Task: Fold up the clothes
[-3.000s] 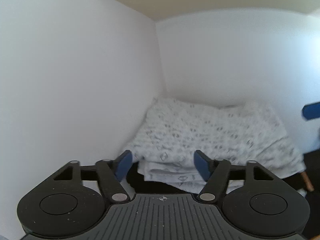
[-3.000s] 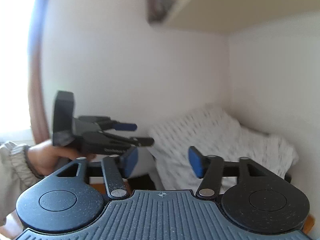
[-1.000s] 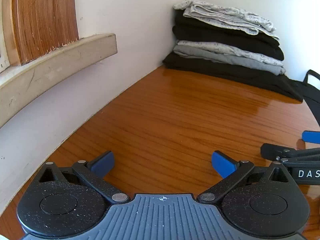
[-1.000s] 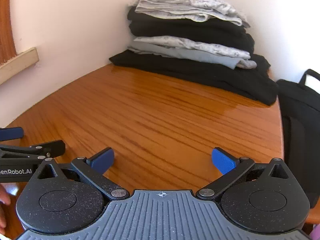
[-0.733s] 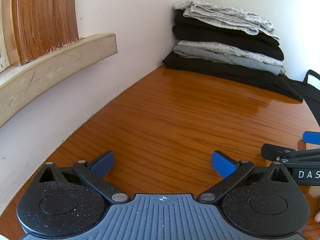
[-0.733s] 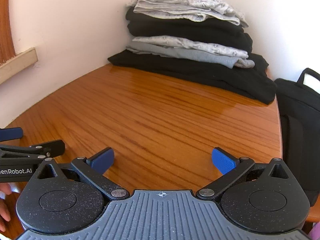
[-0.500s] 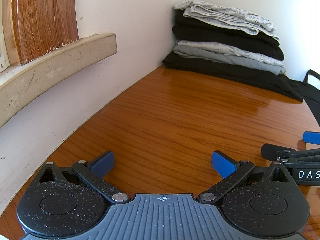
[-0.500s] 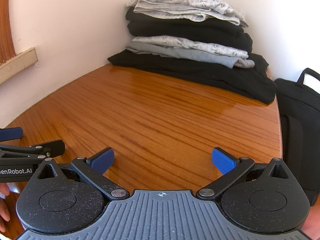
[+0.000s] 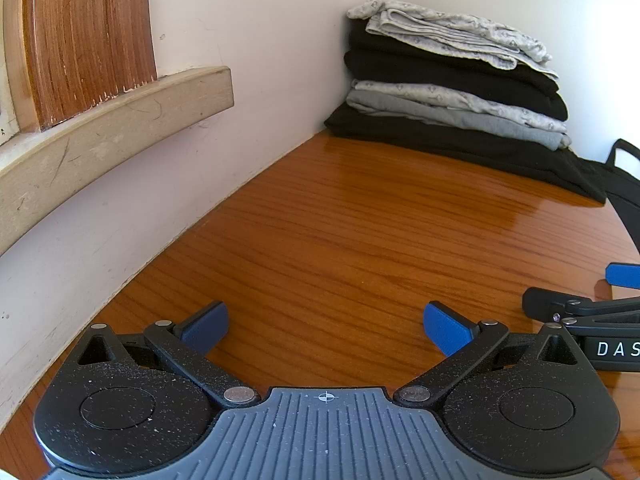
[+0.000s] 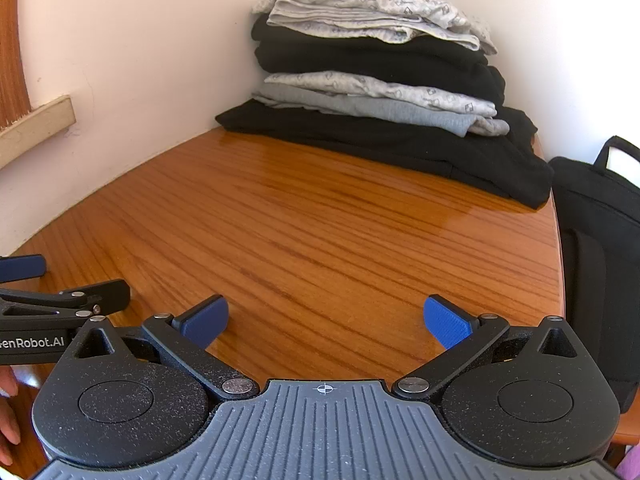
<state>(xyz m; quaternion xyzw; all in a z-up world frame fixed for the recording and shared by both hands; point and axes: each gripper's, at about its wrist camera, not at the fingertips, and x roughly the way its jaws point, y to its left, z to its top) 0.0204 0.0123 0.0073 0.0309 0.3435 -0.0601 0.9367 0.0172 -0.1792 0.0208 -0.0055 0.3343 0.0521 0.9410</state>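
You work over a glossy wooden table (image 9: 360, 216) set into a corner of white walls; a pale wooden ledge (image 9: 120, 120) runs along the left wall, with a brown wooden panel (image 9: 88, 36) above it. The stack of folded clothes (image 10: 376, 80) sits at the far end of the table, pressed into the corner: a black garment at the bottom, grey and patterned pieces above it, another black layer, and a patterned light piece on top. A black bag (image 10: 600, 240) stands just beyond the table's right edge. Your left gripper (image 9: 326, 326) is spread wide, its blue fingertips (image 9: 448, 328) well apart with nothing between them, low over bare wood at the near end. Your right gripper (image 10: 326, 322) is equally wide and also empty, level over the near table. The two tools sit side by side, each visible at the edge of the other's view. Part of your hand (image 10: 8, 412) shows at the lower left of the right wrist view, behind the left tool.
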